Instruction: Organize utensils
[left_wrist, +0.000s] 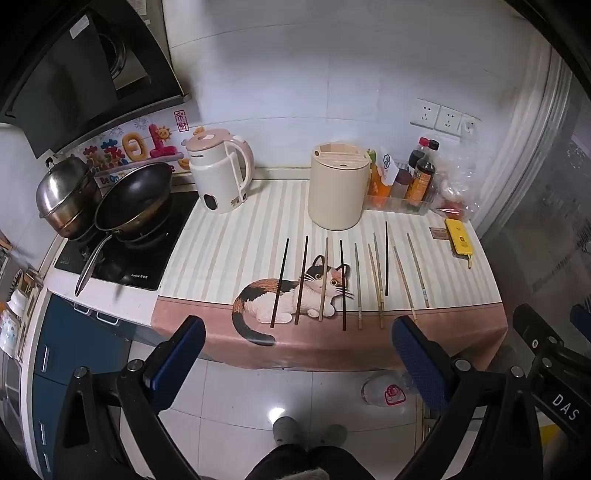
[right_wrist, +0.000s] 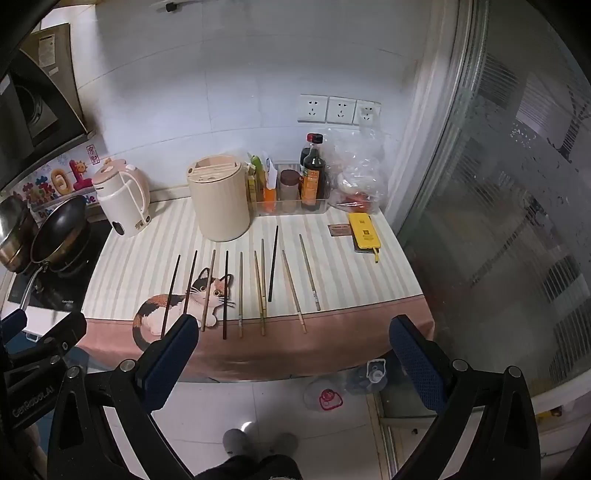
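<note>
Several chopsticks (left_wrist: 341, 284) lie side by side on the striped cat mat (left_wrist: 221, 240), dark ones at the left, pale ones at the right; they also show in the right wrist view (right_wrist: 242, 291). A cream utensil holder (left_wrist: 338, 186) with slots on top stands upright behind them, also seen in the right wrist view (right_wrist: 219, 197). My left gripper (left_wrist: 297, 339) is open and empty, held off the counter's front edge. My right gripper (right_wrist: 291, 339) is open and empty, likewise in front of the counter.
A pale kettle (left_wrist: 221, 173) stands left of the holder. A wok (left_wrist: 133, 199) and steel pot (left_wrist: 66, 192) sit on the hob at left. Sauce bottles (left_wrist: 419, 177), a plastic bag (right_wrist: 356, 177) and a yellow device (left_wrist: 458, 236) occupy the right side. A glass door (right_wrist: 498, 221) stands at right.
</note>
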